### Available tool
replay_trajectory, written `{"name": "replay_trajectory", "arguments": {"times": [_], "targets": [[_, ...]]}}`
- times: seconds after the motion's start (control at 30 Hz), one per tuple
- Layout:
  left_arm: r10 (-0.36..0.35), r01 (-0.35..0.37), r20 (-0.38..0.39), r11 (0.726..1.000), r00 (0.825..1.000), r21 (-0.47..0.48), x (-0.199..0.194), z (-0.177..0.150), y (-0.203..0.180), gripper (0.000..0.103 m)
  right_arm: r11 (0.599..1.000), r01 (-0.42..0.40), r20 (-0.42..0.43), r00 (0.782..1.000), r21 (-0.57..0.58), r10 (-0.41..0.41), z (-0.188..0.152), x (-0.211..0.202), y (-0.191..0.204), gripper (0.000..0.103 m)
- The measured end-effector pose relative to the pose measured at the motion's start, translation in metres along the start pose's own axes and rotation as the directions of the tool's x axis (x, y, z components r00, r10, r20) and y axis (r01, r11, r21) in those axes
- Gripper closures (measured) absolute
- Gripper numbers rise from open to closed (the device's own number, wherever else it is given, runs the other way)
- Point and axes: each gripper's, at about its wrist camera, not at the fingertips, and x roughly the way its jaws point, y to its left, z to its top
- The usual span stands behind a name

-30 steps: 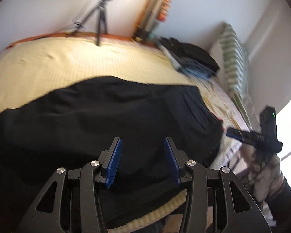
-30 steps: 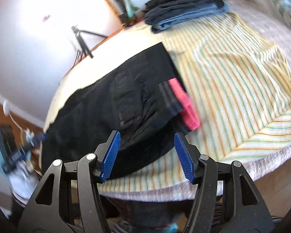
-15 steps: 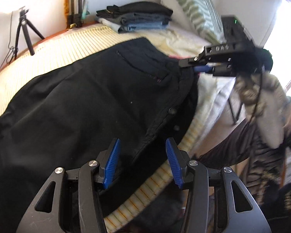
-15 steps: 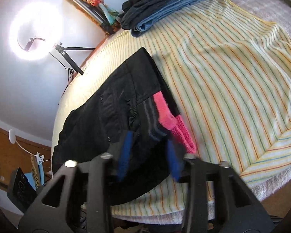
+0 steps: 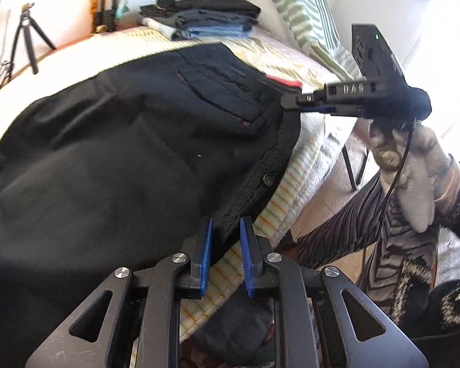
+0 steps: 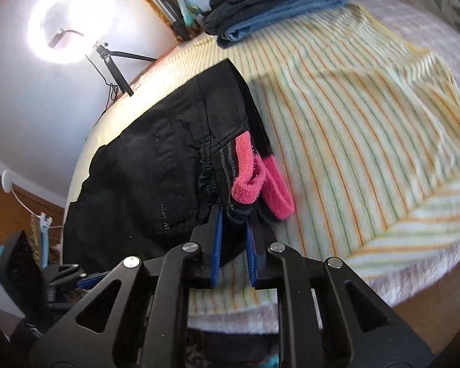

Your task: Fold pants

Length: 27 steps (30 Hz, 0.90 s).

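Note:
Black pants [image 5: 113,153] lie spread on a bed with a striped yellow cover [image 5: 297,178]. My left gripper [image 5: 225,233] is closed on the near edge of the pants, by the buttoned fly. The pants also show in the right wrist view [image 6: 156,165], with a pink-lined waistband [image 6: 248,168]. My right gripper [image 6: 233,224] is closed on the waistband corner. It also shows in the left wrist view [image 5: 294,104], at the pants' far right edge.
A stack of folded clothes [image 5: 205,18] lies at the far side of the bed, next to a striped pillow [image 5: 297,9]. A ring light [image 6: 67,21] on a tripod [image 6: 116,64] stands behind the bed. The floor lies past the bed's near edge.
Both grippers have moved in to the pants' near edge and gone from open to closed on the cloth. The left view swung right toward the waistband.

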Motion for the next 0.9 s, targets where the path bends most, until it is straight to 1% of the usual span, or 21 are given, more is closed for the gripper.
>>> {"name": "replay_trajectory", "arguments": {"times": [0.07,0.1,0.13,0.17,0.23,0.27,0.3,0.33,0.4,0.43,0.5,0.57,0.6,0.63,0.7,0.77,0.83,0.9], "targets": [[0.016,-0.014,0.045,1.0,0.999,-0.025,-0.02,-0.002,0.005,0.087,0.999,0.029,-0.002,1.0,-0.036,-0.029,0.002,-0.003,0.006,0.077],[0.027,-0.025,0.062,0.999,0.998,-0.036,-0.028,-0.002,0.01,0.087,0.996,0.066,0.005,0.998,-0.056,-0.066,0.003,-0.008,0.009,0.074],[0.04,-0.036,0.083,0.998,0.996,-0.054,-0.039,-0.005,0.015,0.087,0.992,0.1,0.02,0.995,-0.071,-0.098,0.004,-0.013,0.012,0.072],[0.066,-0.056,0.112,0.995,0.992,-0.085,-0.054,-0.01,0.025,0.085,0.986,0.134,0.043,0.99,-0.094,-0.131,0.004,-0.019,0.015,0.072],[0.134,-0.113,0.143,0.983,0.981,-0.143,-0.072,-0.021,0.042,0.083,0.973,0.193,0.105,0.978,-0.129,-0.18,0.005,-0.037,0.022,0.07],[0.187,-0.158,0.151,0.969,0.971,-0.188,-0.083,-0.029,0.057,0.083,0.968,0.208,0.136,0.972,-0.138,-0.189,0.005,-0.044,0.025,0.07],[0.223,-0.186,0.154,0.956,0.962,-0.227,-0.091,-0.035,0.069,0.083,0.966,0.21,0.16,0.969,-0.153,-0.185,0.007,-0.051,0.03,0.07],[0.256,-0.207,0.153,0.939,0.955,-0.276,-0.097,-0.043,0.084,0.083,0.966,0.2,0.169,0.971,-0.166,-0.172,0.008,-0.053,0.035,0.07],[0.305,-0.244,0.126,0.902,0.944,-0.356,-0.105,-0.056,0.109,0.083,0.963,0.139,0.16,0.982,-0.23,-0.104,0.014,-0.051,0.055,0.07],[0.331,-0.268,0.108,0.884,0.938,-0.384,-0.107,-0.063,0.12,0.083,0.958,0.124,0.152,0.985,-0.259,-0.086,0.016,-0.048,0.065,0.07],[0.357,-0.295,0.08,0.861,0.931,-0.413,-0.107,-0.073,0.133,0.083,0.937,0.083,0.132,0.99,-0.338,-0.04,0.019,-0.036,0.09,0.07],[0.383,-0.325,0.047,0.836,0.923,-0.442,-0.106,-0.084,0.141,0.083,0.906,0.027,0.085,0.996,-0.421,0.009,0.021,-0.014,0.118,0.07],[0.383,-0.328,0.03,0.825,0.923,-0.46,-0.104,-0.09,0.146,0.083,0.887,0.006,0.055,0.998,-0.462,0.022,0.022,0.002,0.133,0.07],[0.376,-0.323,0.019,0.82,0.927,-0.473,-0.103,-0.096,0.152,0.083,0.876,-0.007,0.035,0.999,-0.482,0.027,0.021,0.012,0.141,0.07],[0.376,-0.339,-0.02,0.81,0.926,-0.478,-0.1,-0.106,0.155,0.083,0.857,-0.08,-0.057,0.997,-0.509,0.06,0.022,0.045,0.16,0.07],[0.387,-0.348,-0.015,0.812,0.922,-0.468,-0.106,-0.117,0.155,0.083,0.836,-0.082,-0.095,0.995,-0.542,0.035,0.023,0.07,0.174,0.07],[0.41,-0.379,-0.036,0.802,0.911,-0.461,-0.11,-0.125,0.154,0.083,0.815,-0.038,-0.093,0.995,-0.578,-0.02,0.025,0.092,0.18,0.07],[0.425,-0.391,-0.044,0.784,0.904,-0.482,-0.119,-0.135,0.158,0.083,0.821,-0.019,-0.111,0.992,-0.571,-0.054,0.032,0.11,0.177,0.07]]}}
